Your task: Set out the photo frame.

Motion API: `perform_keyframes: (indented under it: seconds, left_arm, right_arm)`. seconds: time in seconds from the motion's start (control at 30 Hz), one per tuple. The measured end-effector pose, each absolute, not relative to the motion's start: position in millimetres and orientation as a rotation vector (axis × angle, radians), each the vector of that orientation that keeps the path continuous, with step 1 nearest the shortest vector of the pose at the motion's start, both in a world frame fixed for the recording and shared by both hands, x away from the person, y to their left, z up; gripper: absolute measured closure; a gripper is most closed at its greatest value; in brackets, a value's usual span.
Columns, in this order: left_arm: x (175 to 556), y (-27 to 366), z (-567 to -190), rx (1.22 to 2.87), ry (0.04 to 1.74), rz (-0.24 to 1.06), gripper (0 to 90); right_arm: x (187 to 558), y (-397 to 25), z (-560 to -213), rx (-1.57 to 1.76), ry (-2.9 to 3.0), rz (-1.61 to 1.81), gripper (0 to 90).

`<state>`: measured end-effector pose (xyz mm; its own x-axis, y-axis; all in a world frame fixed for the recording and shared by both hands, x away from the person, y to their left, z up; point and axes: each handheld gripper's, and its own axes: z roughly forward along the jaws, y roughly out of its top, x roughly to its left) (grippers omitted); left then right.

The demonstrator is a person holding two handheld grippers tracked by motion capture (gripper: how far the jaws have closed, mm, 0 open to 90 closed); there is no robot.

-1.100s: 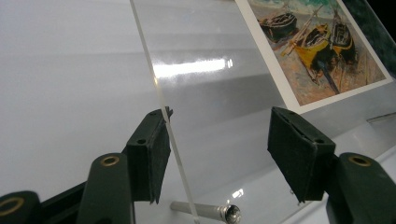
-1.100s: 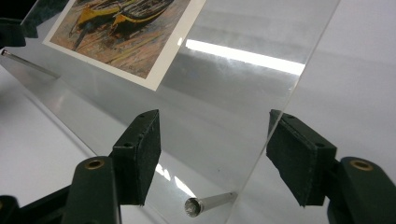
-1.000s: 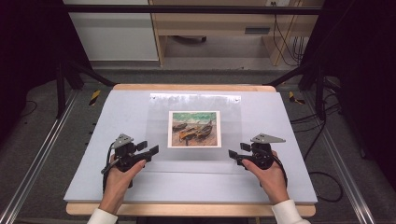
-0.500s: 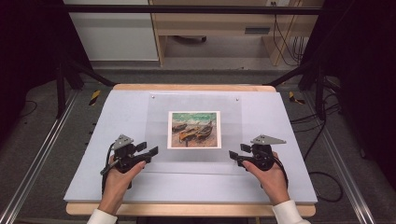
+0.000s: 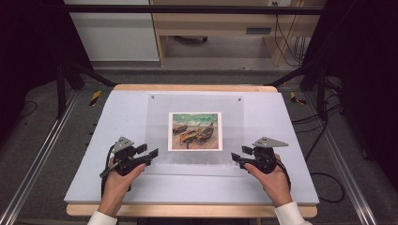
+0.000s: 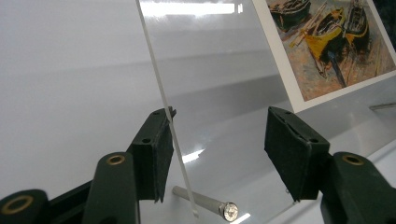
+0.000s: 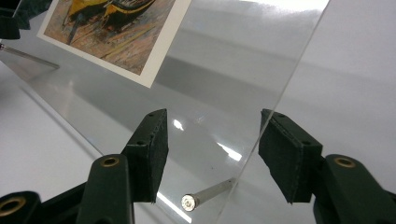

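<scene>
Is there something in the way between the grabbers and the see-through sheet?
Nothing visible. The left gripper already has the clear sheet edge between its open fingers, and so does the right gripper; a small metal pin pokes from it there.

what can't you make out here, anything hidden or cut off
- Picture: cut off by the top and right edges in the left gripper view.
- Clear sheet: near edge too faint to trace in the high view.
- Metal pin: far end lost behind the sheet's edge in the right gripper view.
- Left claw: whether it touches the sheet is unclear.
</scene>
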<state>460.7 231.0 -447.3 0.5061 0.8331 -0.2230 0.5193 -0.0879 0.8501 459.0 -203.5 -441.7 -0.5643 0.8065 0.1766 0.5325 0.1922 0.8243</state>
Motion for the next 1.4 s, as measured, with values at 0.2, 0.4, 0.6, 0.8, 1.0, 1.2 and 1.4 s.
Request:
perform_keyframes:
  seconds: [0.2, 0.4, 0.6, 0.8, 1.0, 1.2, 1.4]
  left_arm:
    - [459, 231, -447, 1.753, 1.144, 0.400, 42.5]
    - [457, 231, -447, 1.757, 1.143, 0.402, 43.3]
    - [456, 231, -446, 1.761, 1.145, 0.408, 43.7]
    - [452, 230, -446, 1.770, 1.145, 0.425, 44.5]
    - [450, 231, -446, 1.769, 1.146, 0.422, 46.2]
    - [447, 231, -446, 1.766, 1.155, 0.423, 47.8]
    - [445, 232, -446, 1.769, 1.155, 0.424, 49.1]
  right_arm:
    - [458, -204, -441, 1.266, 2.178, 1.311, 44.5]
    - [456, -204, -441, 1.272, 2.178, 1.304, 45.7]
    - [454, -205, -441, 1.270, 2.178, 1.303, 47.2]
    - [451, -205, -441, 1.268, 2.176, 1.292, 49.5]
    - [448, -204, -440, 1.264, 2.173, 1.284, 50.8]
    - [446, -204, -440, 1.267, 2.173, 1.283, 52.2]
    - [444, -205, -440, 1.258, 2.176, 1.275, 53.5]
